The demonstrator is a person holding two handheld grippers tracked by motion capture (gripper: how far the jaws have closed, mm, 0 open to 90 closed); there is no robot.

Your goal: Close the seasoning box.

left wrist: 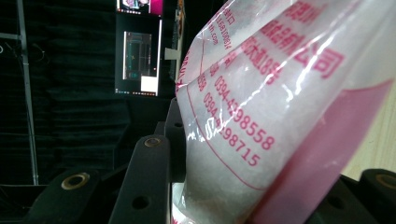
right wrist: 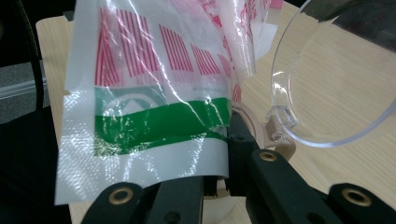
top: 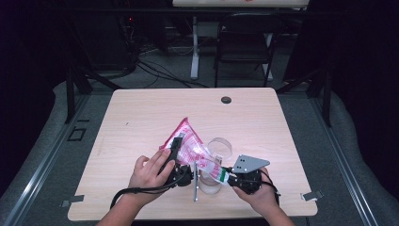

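Both tongs clamped on the bag (top: 190, 146) — left (top: 175, 155) mid-body, right (top: 229, 178) at its corner; pour into the beaker (top: 212, 181) probably not started.

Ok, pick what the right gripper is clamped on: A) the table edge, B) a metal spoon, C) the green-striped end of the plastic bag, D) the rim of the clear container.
C: in the right gripper view the right gripper has its jaws closed on the green-striped end of the plastic bag, while the clear container sits free beside it.
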